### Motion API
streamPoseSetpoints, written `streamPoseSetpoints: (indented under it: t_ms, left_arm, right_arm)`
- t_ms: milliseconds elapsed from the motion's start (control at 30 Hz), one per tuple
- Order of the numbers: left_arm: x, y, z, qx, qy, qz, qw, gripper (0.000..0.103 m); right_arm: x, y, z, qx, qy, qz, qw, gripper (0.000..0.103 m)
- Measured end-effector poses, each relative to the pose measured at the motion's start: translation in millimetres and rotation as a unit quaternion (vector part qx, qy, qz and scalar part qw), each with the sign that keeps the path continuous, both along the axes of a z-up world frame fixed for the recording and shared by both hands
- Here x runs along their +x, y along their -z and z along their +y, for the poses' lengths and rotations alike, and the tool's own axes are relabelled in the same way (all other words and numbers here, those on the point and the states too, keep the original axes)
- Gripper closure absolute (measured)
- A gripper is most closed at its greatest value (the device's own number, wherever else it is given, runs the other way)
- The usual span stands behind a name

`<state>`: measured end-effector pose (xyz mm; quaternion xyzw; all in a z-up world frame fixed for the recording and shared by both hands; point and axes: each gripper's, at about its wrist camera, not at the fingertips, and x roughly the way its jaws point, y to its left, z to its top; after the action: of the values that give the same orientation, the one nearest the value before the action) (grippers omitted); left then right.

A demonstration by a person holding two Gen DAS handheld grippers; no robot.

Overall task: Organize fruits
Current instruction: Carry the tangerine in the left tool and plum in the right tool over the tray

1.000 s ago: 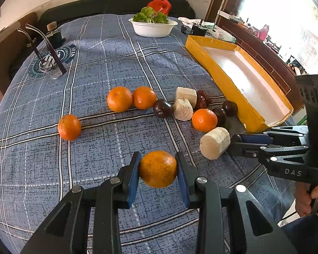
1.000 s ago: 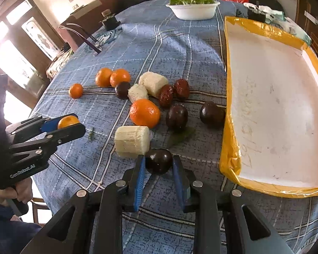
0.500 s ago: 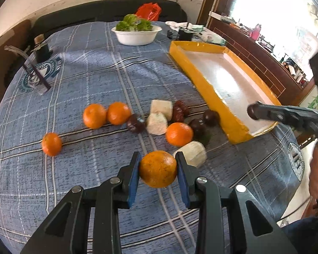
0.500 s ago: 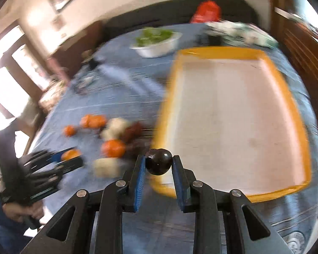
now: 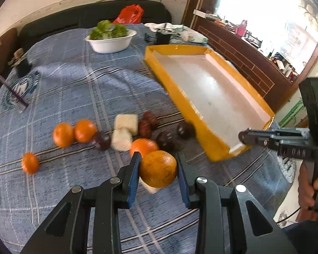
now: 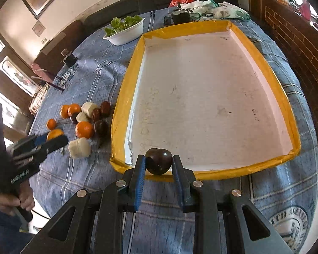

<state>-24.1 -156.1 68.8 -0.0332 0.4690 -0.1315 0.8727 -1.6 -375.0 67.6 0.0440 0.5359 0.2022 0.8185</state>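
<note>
My left gripper (image 5: 158, 170) is shut on an orange (image 5: 158, 168), held above the blue checked cloth. Behind it lie several more oranges (image 5: 63, 134), dark plums (image 5: 185, 129) and pale cut chunks (image 5: 126, 121) in a loose cluster. My right gripper (image 6: 158, 165) is shut on a dark plum (image 6: 158, 164), hovering over the near edge of the yellow-rimmed tray (image 6: 127, 89), whose white floor is bare. The left wrist view shows the right gripper (image 5: 244, 137) over the tray's near corner (image 5: 209, 146). The right wrist view shows the left gripper (image 6: 53, 140) with its orange (image 6: 54, 133) at far left.
A white bowl of greens (image 5: 111, 41) stands at the table's far side, with a red bag (image 5: 129, 14) and cloths behind it. Glasses (image 6: 50, 80) lie at the left edge. A hand (image 5: 307, 188) grips the right tool's handle. A wooden sideboard (image 5: 243, 63) runs along the right.
Both grippers have swung rightward from the fruit cluster toward the tray, each keeping its fruit. The right one now hangs over the tray's near edge.
</note>
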Motion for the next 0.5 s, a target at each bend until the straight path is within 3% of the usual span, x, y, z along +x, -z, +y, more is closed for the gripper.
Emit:
streamPoseSetpoints:
  t_ms: [167,267,367,500]
  left_arm:
    - [19.6,-18.4,-22.6,-0.015,0.027,-0.003,0.9995,0.072]
    - [41.4,-33.1,-37.4,-0.033,0.039,-0.005,0.9987,0.071]
    - [70.5,-47.8,-54.6,-0.047,0.047,-0.007,0.9978,0.071]
    - [118.0,-52.4,-78.3,-0.045,0.048,-0.006,0.9978,0.071]
  right_arm:
    - [2.8,-21.9,-22.0,0.021,0.01,0.0,1.0,0.075]
    - [14.6,-49.8,-38.1,0.042,0.017,-0.02,0.999,0.075]
    - [37.1,-77.3,-47.4,0.053,0.022,-0.035,0.998,0.075]
    - [78.0,-91.0,-56.9,0.077,0.036,-0.028,0.996,0.075]
